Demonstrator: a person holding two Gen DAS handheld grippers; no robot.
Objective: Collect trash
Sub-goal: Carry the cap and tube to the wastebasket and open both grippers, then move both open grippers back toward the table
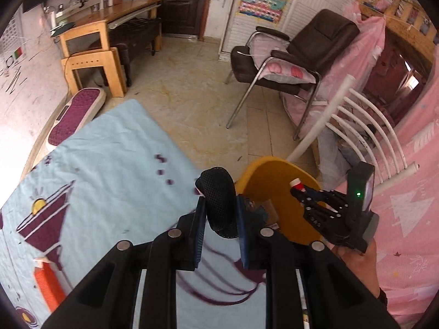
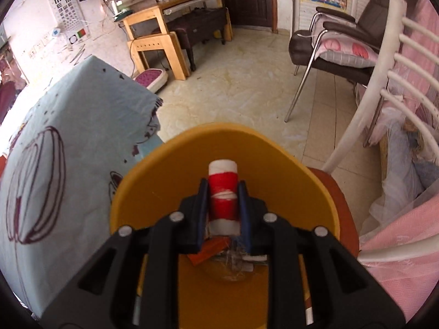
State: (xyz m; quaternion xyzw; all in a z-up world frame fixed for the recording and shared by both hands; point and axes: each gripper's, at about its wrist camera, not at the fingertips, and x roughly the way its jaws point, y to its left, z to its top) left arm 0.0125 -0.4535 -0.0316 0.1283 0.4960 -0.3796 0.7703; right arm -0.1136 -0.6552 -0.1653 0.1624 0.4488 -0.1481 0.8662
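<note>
Both grippers tilt downward. The left gripper (image 1: 219,219) clamps a black perforated pad (image 1: 219,203) above the blue cloth (image 1: 109,164); the right gripper (image 2: 222,205) pinches a red-and-white spool (image 2: 222,200) (upright) over the yellow bin (image 2: 301,164).

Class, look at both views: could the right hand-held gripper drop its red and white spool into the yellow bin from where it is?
Probably yes: the right hand-held gripper holds the spool directly over the open yellow bin, with nothing between.
</note>
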